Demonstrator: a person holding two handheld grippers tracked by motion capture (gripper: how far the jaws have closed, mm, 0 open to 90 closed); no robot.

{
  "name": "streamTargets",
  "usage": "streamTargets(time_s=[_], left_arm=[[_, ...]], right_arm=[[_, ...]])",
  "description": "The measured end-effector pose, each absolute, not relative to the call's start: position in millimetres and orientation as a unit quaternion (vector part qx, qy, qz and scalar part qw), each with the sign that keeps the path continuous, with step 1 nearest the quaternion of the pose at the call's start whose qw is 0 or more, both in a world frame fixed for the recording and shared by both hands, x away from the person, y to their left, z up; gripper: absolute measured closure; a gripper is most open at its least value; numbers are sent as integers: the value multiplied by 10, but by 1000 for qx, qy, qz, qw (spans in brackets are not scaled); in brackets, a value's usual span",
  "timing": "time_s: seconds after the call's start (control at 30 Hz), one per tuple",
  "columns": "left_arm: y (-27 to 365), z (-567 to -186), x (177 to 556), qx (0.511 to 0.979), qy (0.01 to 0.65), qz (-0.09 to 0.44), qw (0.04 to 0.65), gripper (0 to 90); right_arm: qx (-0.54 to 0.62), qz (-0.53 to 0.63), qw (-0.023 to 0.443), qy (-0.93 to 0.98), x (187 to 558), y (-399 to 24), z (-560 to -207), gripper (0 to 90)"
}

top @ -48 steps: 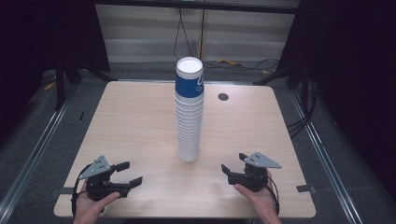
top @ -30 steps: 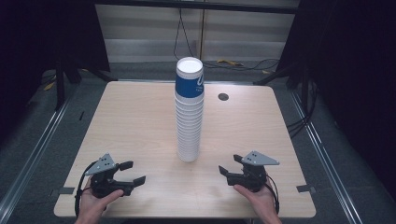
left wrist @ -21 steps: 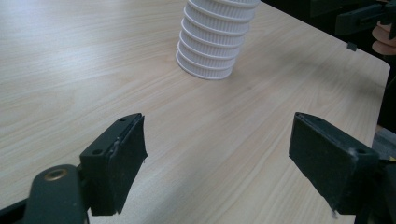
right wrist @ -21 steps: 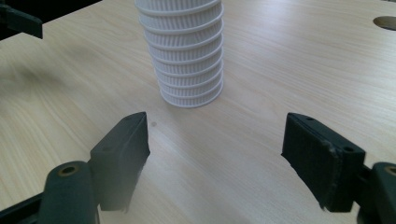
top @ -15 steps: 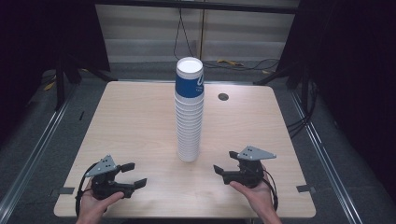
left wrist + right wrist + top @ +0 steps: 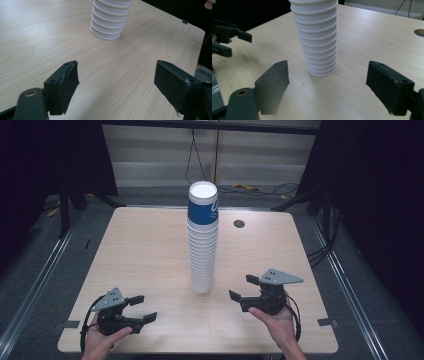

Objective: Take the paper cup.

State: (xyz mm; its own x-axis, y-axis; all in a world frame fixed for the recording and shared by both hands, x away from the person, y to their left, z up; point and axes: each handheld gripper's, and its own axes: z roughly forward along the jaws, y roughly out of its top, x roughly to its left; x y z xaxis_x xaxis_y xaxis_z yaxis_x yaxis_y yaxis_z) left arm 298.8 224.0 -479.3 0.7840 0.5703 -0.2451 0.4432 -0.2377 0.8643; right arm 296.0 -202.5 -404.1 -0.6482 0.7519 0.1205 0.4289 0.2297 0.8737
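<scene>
On the wooden table [image 6: 140, 250], a cup stack [image 6: 202, 245] stands upright.

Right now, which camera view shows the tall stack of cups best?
The high view: it shows the whole stack of cups, from its blue top cup to its base on the table. Both gripper views show just its lower white ribbed part, cut off at the top.

The tall stack of ribbed white paper cups [image 6: 110, 18] is running off the top edge of the left gripper view, and the top edge of the right gripper view is likewise cutting it off [image 6: 318, 35]. The small dark round spot on the pale wooden table [image 6: 239, 224] is showing too small to identify. The bottom edge is cutting off both forearms in the high view.
</scene>
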Motion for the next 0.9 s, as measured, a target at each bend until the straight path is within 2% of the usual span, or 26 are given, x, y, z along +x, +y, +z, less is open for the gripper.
streamTargets(time_s=[0.43,0.6,0.73,0.9], left_arm=[[2218,-4814,2963,796,306,70,517,199],[2213,-4817,2958,795,306,68,520,199],[2202,-4820,2941,793,301,62,526,249],[2199,-4824,2940,795,299,62,524,236]], right_arm=[[348,508,163,771,3008,-1953,-3737,229],[337,522,178,763,3030,-1958,-3565,228],[330,529,173,762,3074,-1938,-3505,234],[326,543,170,755,3122,-1902,-3429,255]])
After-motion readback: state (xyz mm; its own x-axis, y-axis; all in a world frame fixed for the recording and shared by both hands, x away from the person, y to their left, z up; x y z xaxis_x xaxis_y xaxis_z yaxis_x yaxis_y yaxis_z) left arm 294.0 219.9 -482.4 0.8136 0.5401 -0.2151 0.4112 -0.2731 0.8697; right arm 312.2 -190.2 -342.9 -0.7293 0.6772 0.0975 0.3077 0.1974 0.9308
